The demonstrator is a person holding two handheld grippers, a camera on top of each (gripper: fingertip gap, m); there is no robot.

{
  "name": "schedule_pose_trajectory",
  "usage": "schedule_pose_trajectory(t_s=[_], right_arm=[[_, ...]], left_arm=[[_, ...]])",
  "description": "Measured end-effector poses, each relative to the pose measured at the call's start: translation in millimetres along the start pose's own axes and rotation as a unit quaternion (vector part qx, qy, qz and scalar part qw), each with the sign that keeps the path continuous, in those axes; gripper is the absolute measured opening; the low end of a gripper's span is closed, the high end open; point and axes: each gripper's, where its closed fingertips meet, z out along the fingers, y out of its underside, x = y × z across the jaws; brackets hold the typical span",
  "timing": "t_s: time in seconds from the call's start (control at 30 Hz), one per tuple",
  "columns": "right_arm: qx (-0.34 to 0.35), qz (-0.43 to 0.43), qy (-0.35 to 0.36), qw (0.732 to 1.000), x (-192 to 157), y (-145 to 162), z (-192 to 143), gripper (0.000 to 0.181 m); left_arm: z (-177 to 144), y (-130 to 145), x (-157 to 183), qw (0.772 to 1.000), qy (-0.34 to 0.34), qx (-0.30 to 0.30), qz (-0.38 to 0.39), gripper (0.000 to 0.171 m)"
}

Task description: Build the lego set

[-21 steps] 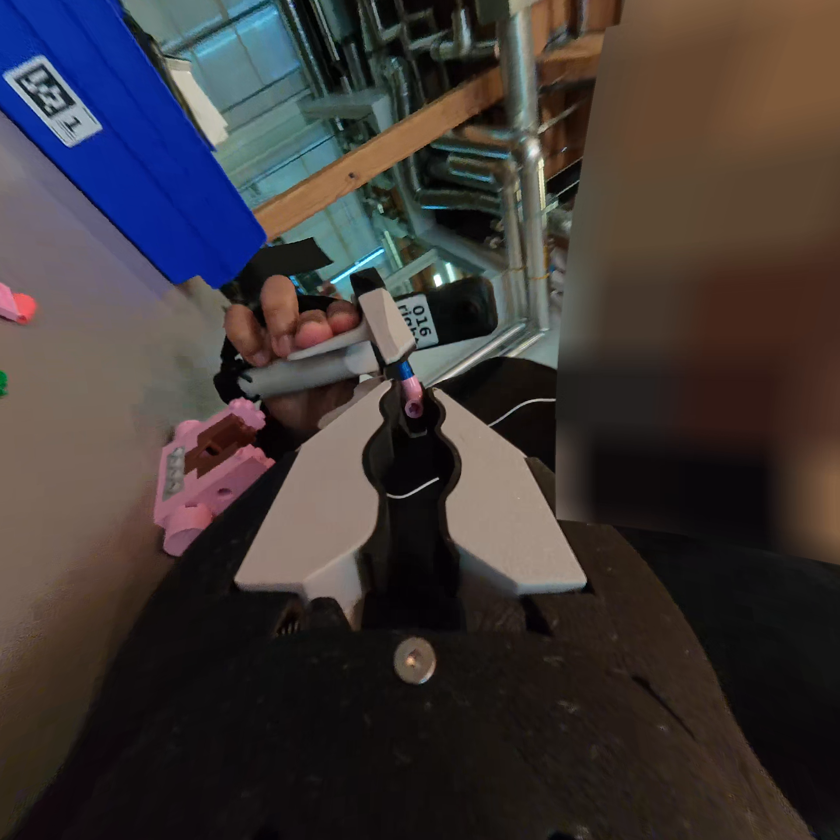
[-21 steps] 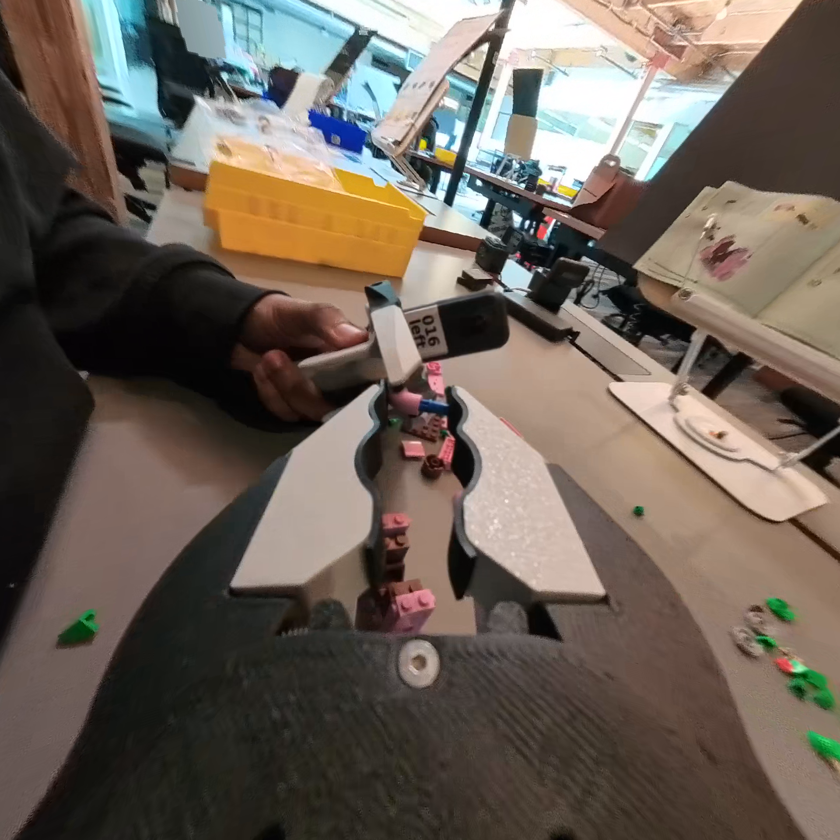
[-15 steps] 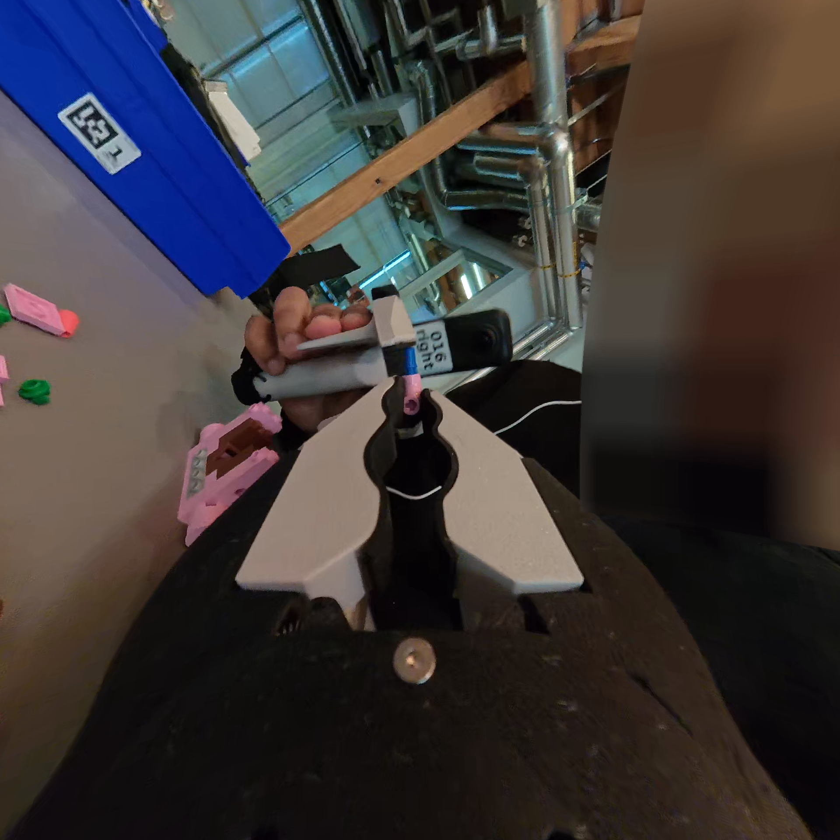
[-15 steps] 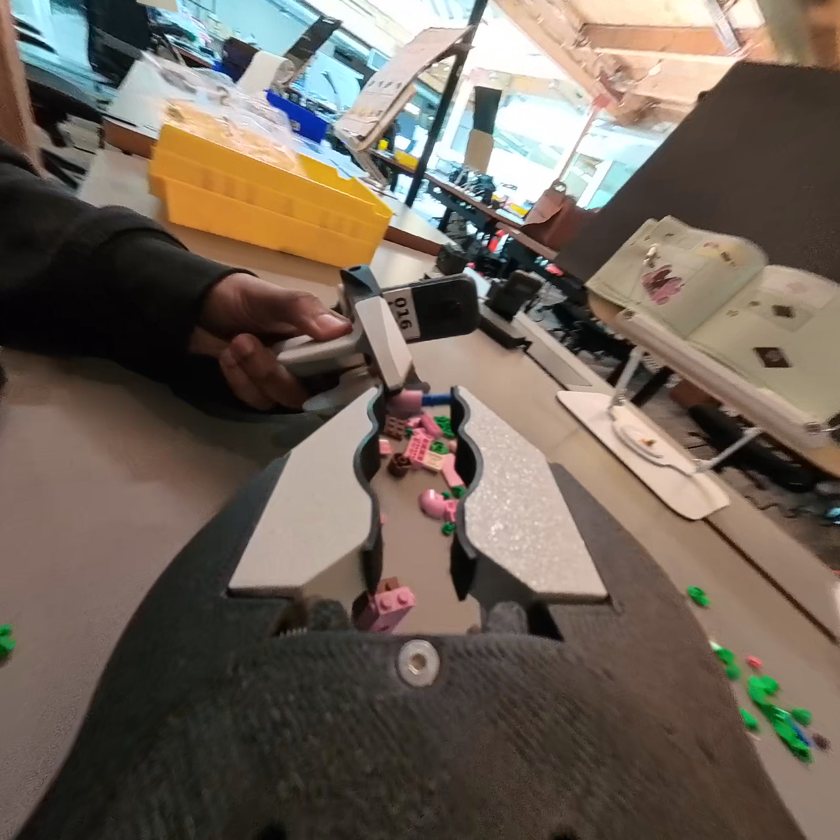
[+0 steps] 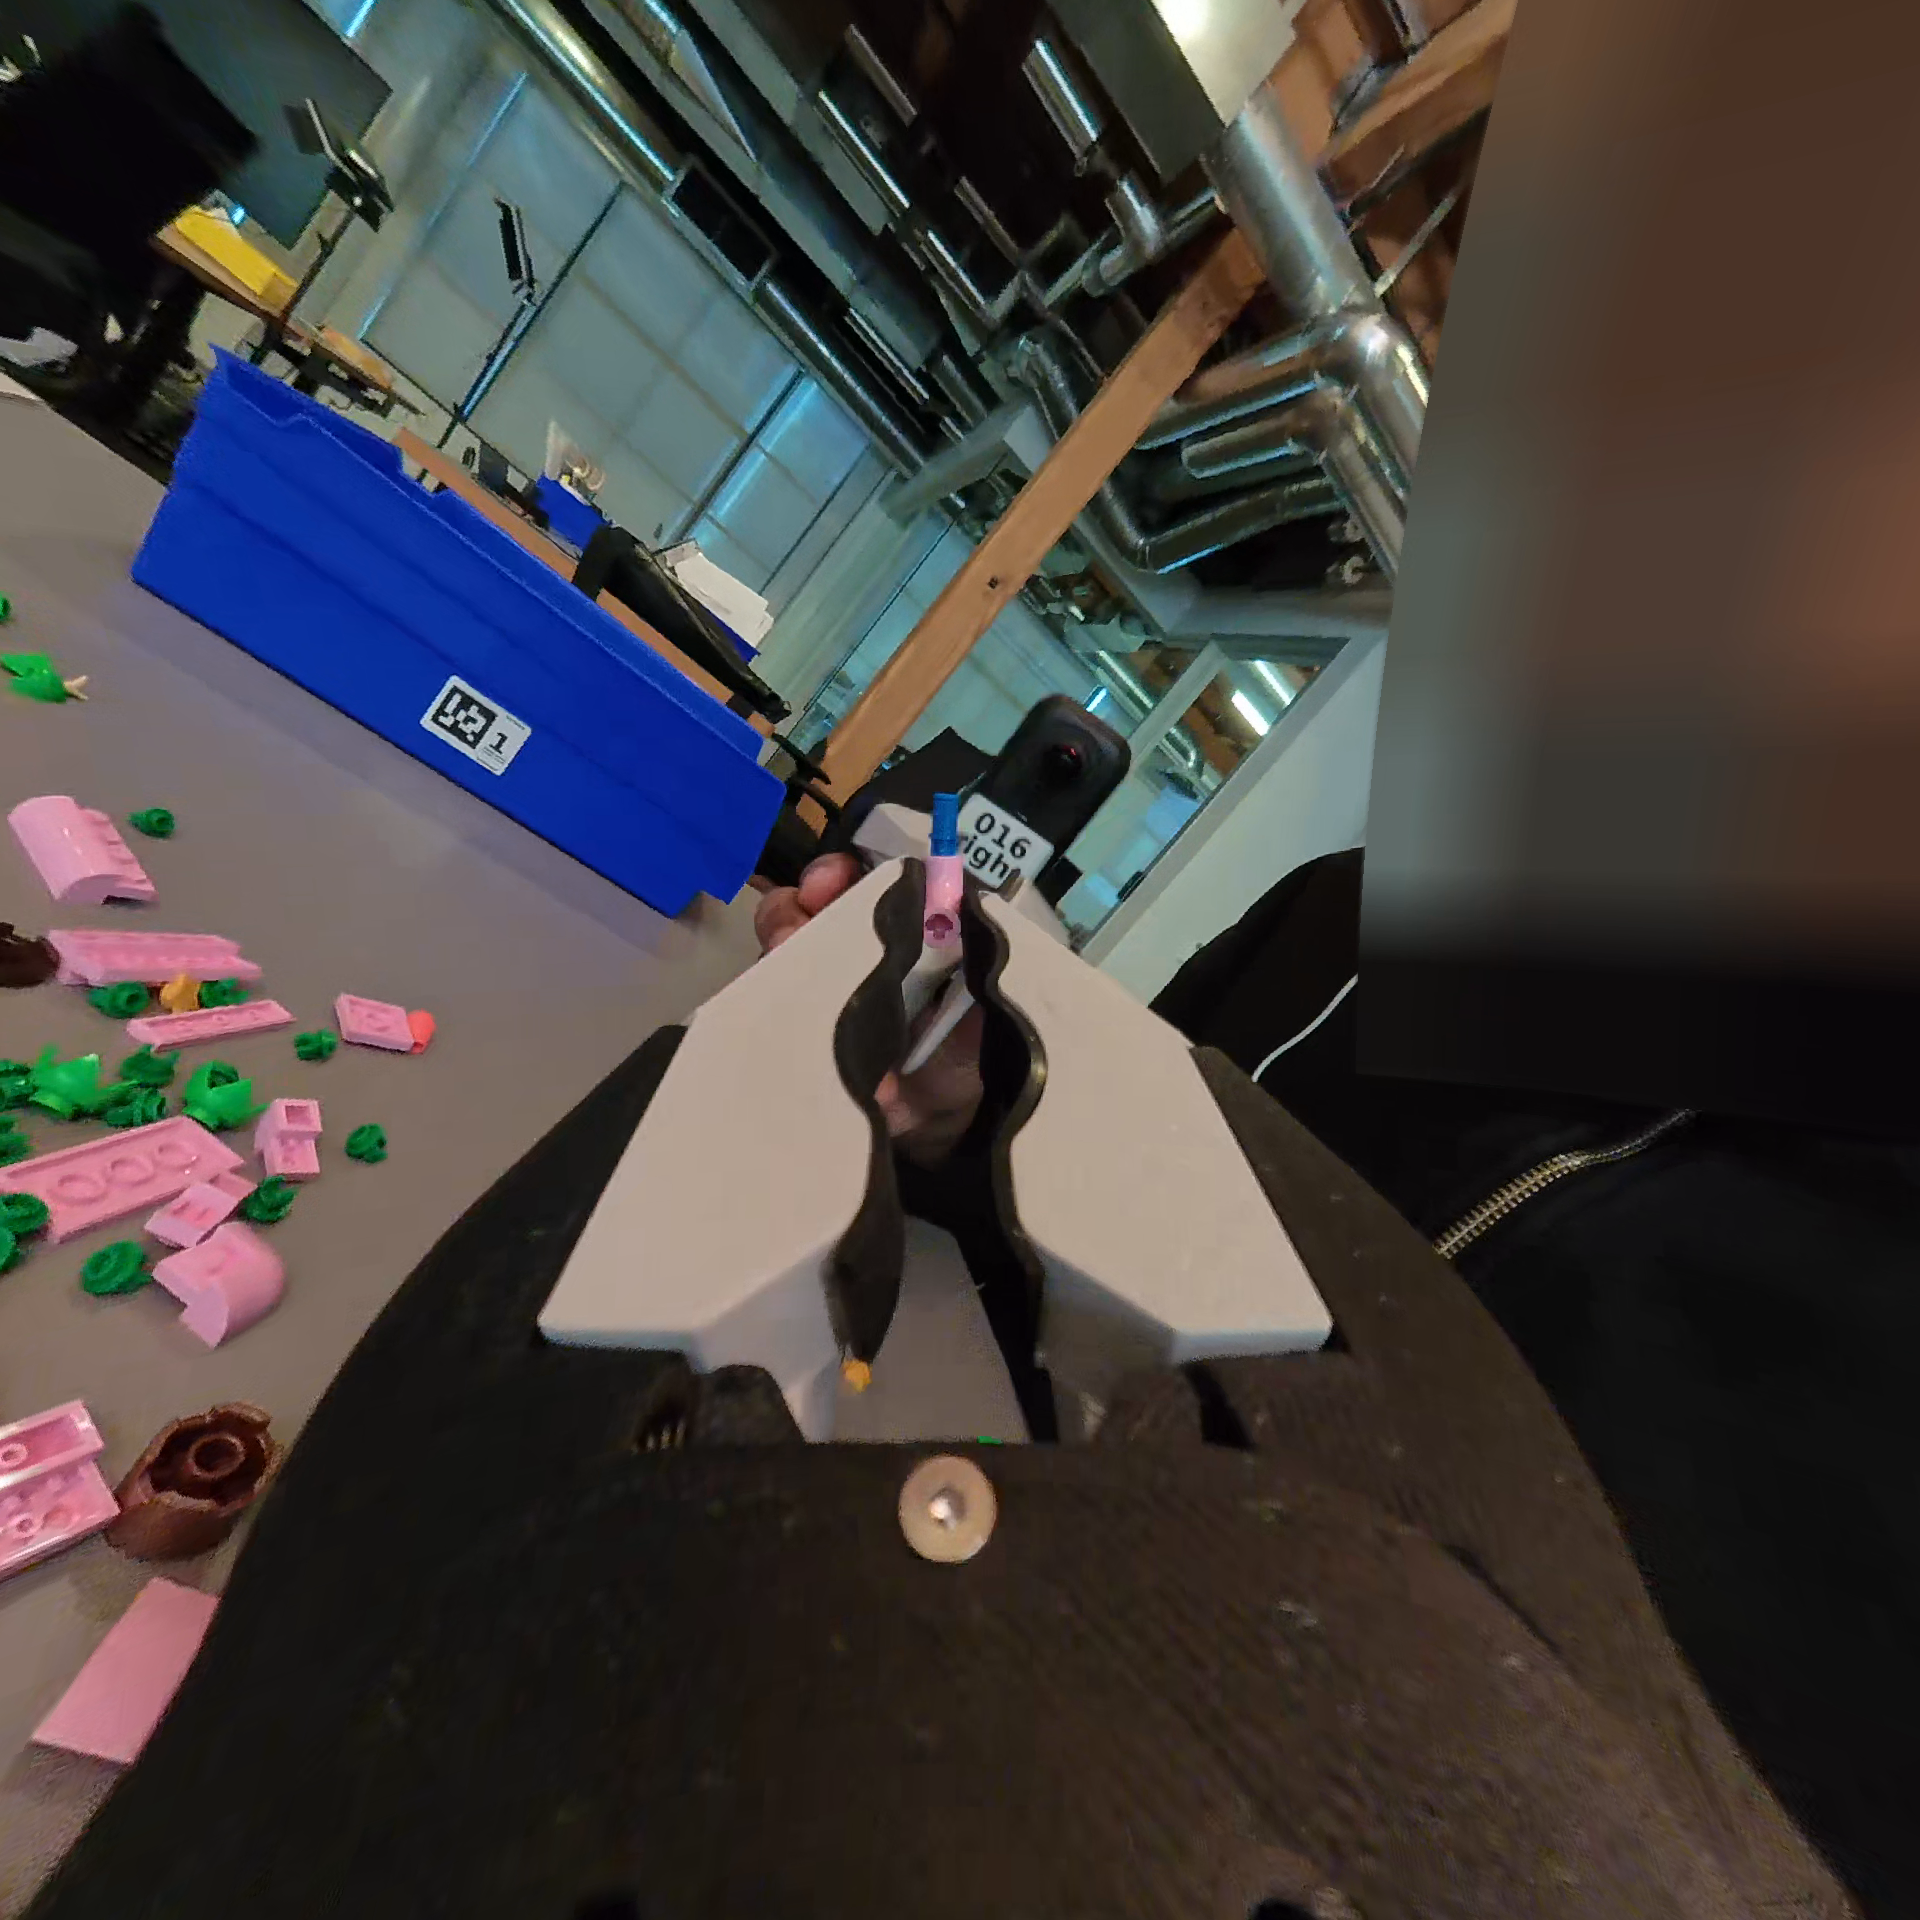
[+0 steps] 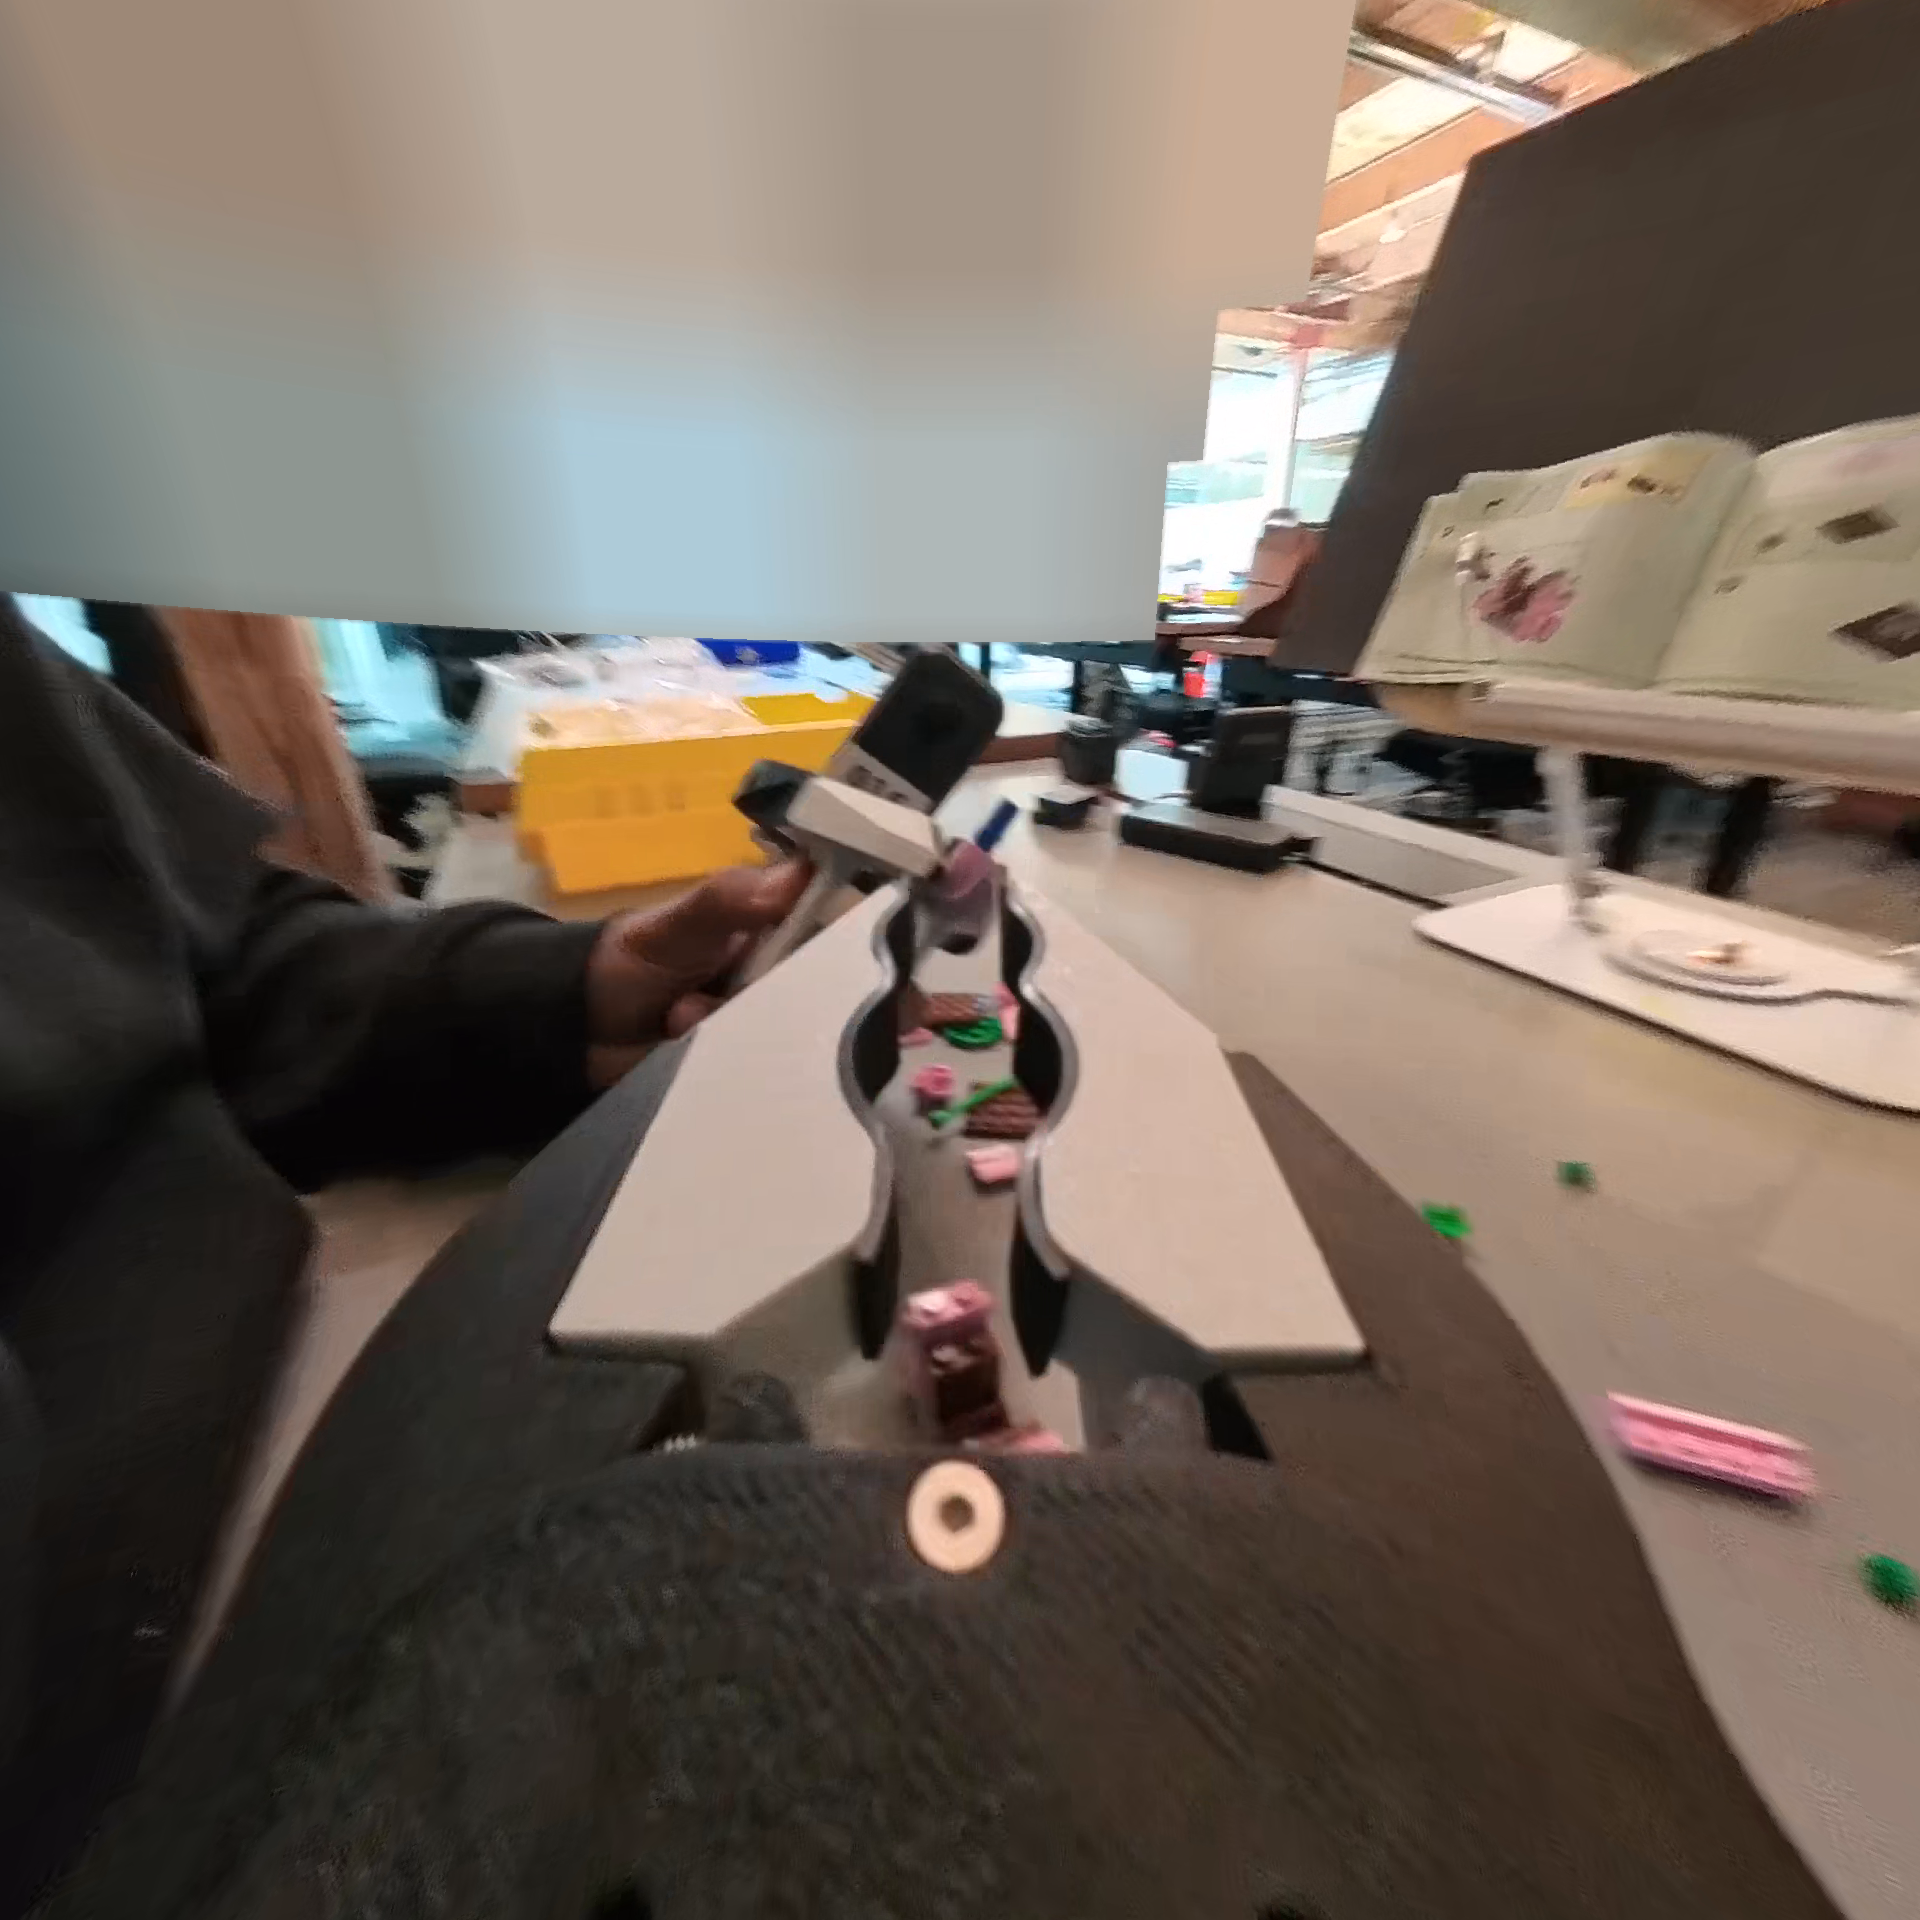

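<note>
Left gripper [image 5: 943, 914] pinched at the tips on a small pink connector piece [image 5: 941, 902] with a blue pin [image 5: 943, 815] standing out of its top; wider gap between the wavy black pads lower down. Right gripper [image 6: 956, 914] narrowed at its tips close about that same pink piece [image 6: 961, 883] (blurred, so cannot tell whether truly clamped or only touching), blue pin [image 6: 992, 826] slanting up and away. Held aloft above the grey table [image 5: 343, 883], both tools nose to nose. Free room to the left, up to the blue bin [image 5: 416, 644] at the far edge. Loose pink plates [image 5: 114, 1174], green bits [image 5: 218, 1091] and a brown round piece [image 5: 203, 1465] scattered on the tabletop. Beneath the right tool, a pink-and-brown partial build [image 6: 951, 1361]. Farther right, an open instruction booklet [image 6: 1662, 561] on a white stand [image 6: 1683, 987]; yellow bin [image 6: 634, 821] behind.
</note>
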Motion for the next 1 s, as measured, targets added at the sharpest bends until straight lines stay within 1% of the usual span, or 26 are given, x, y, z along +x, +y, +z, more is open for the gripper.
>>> schedule_pose_trajectory(t_s=[0.03, 0.07, 0.1, 0.2, 0.23, 0.27, 0.3, 0.4, 0.43, 0.47, 0.5, 0.57, 0.67, 0.73, 0.8, 0.87, 0.93, 1.0], right_arm=[[0.011, 0.026, -0.022, 0.999, -5, -4, 0, 0.003], [0.017, 0.046, -0.033, 0.998, -8, -5, 1, 0.000], [0.015, 0.060, -0.036, 0.997, -8, -4, 2, 0.000], [0.006, 0.066, -0.037, 0.997, -8, -1, 3, 0.001], [0.007, 0.072, -0.032, 0.997, -6, -2, 2, 0.009], [0.008, 0.079, -0.027, 0.996, -3, -2, 2, 0.021], [0.012, 0.085, -0.025, 0.996, -2, -4, 1, 0.027], [0.011, 0.099, -0.040, 0.994, -4, -3, 2, 0.022], [0.014, 0.106, -0.050, 0.993, -7, -4, 2, 0.017], [0.019, 0.114, -0.059, 0.992, -9, -5, 1, 0.007], [0.022, 0.121, -0.064, 0.990, -9, -6, 1, 0.003], [0.023, 0.130, -0.068, 0.989, -9, -6, 0, 0.002], [0.021, 0.133, -0.072, 0.988, -9, -6, -1, 0.002], [0.015, 0.130, -0.082, 0.988, -13, -4, 0, 0.001], [0.012, 0.114, -0.077, 0.990, -13, -4, -1, 0.000], [0.020, 0.095, -0.061, 0.993, -9, -7, -2, 0.003], [0.023, 0.066, -0.040, 0.997, -5, -9, -4, 0.016], [0.005, -0.002, -0.008, 1.000, -1, -5, -5, 0.028]], left_arm=[[1, 2, 0, 1.000, -0.003, -0.007, 0.005, 0.004], [3, 4, 1, 1.000, -0.001, -0.012, 0.011, 0.004], [4, 5, 3, 1.000, 0.002, -0.014, 0.018, 0.004], [5, 5, 7, 0.999, 0.005, -0.015, 0.038, 0.004], [5, 4, 9, 0.999, 0.009, -0.013, 0.043, 0.004], [5, 4, 10, 0.999, 0.008, -0.011, 0.048, 0.004], [5, 4, 10, 0.999, 0.006, -0.013, 0.053, 0.004], [7, 7, 13, 0.998, 0.011, -0.021, 0.064, 0.004], [7, 7, 14, 0.998, 0.010, -0.018, 0.066, 0.005], [7, 7, 13, 0.998, 0.009, -0.019, 0.066, 0.005], [7, 8, 13, 0.998, 0.009, -0.023, 0.065, 0.004], [8, 9, 13, 0.998, 0.011, -0.027, 0.063, 0.005], [12, 18, 10, 0.996, 0.002, -0.052, 0.070, 0.004], [14, 24, 9, 0.994, -0.008, -0.071, 0.087, 0.003], [14, 25, 9, 0.992, -0.017, -0.077, 0.101, 0.002], [13, 20, 11, 0.995, -0.004, -0.063, 0.083, 0.003], [9, 12, 11, 0.998, 0.011, -0.036, 0.049, 0.002], [5, 7, 10, 0.999, 0.026, -0.019, 0.016, 0.002]])
